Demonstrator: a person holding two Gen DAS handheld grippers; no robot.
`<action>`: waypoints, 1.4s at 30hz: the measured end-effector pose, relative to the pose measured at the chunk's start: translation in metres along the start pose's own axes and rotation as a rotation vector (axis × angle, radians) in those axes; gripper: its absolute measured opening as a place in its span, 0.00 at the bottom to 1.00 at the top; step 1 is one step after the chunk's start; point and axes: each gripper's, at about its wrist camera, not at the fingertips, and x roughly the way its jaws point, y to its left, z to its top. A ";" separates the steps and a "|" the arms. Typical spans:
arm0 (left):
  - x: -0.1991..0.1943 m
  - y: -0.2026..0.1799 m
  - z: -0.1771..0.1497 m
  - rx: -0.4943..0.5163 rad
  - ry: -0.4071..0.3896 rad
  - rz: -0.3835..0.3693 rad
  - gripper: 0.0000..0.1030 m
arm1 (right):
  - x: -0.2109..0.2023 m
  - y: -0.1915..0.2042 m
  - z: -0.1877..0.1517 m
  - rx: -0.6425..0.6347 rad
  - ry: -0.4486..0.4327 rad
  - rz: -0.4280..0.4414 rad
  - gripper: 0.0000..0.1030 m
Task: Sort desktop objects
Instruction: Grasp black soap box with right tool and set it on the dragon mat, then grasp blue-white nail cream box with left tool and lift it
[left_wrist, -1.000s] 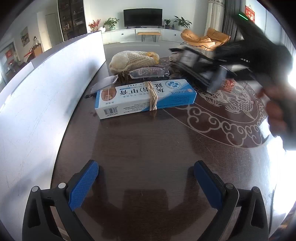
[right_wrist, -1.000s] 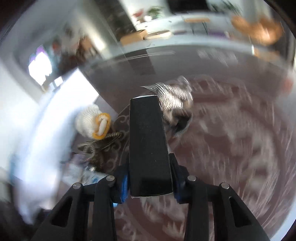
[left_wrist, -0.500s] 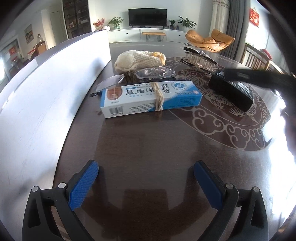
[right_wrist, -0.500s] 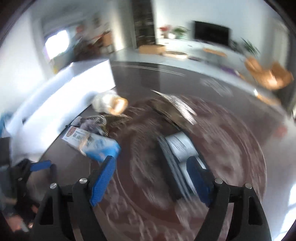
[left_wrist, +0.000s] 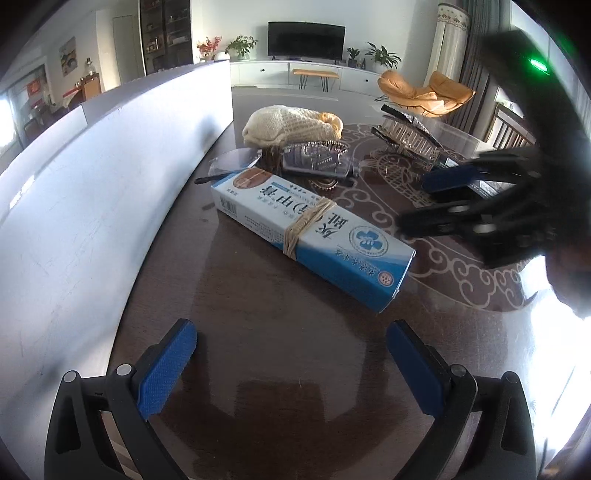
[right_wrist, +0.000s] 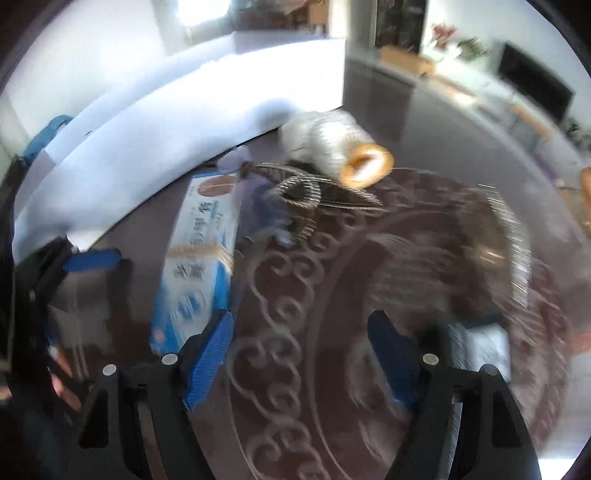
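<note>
A long blue-and-white carton (left_wrist: 314, 229) with a rubber band around it lies on the dark table; it also shows in the right wrist view (right_wrist: 199, 254). My left gripper (left_wrist: 291, 365) is open and empty, just short of the carton. My right gripper (right_wrist: 299, 354) is open and empty above the patterned table, its left finger next to the carton's end. It shows in the left wrist view (left_wrist: 436, 199) to the right of the carton. The black box (right_wrist: 476, 347) lies on the table at its right finger.
A long white box (left_wrist: 92, 177) runs along the left side. Behind the carton lie a cream net bag (left_wrist: 288, 125), a clear pouch (left_wrist: 317, 158) and a metal hair clip (left_wrist: 410, 136). The table edge is at the right.
My right gripper let go of the black box on the table, opened and swung left toward the carton. The left gripper moved closer to the carton, which now lies slanted in view.
</note>
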 end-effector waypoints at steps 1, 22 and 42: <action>-0.002 -0.002 -0.001 0.008 -0.009 0.003 1.00 | -0.011 -0.005 -0.008 0.037 -0.030 -0.012 0.75; 0.042 0.001 0.060 -0.206 0.082 0.190 1.00 | -0.109 -0.013 -0.199 0.401 -0.267 -0.284 0.89; 0.003 -0.031 0.021 0.185 0.018 -0.095 0.96 | -0.090 -0.021 -0.189 0.422 -0.146 -0.316 0.89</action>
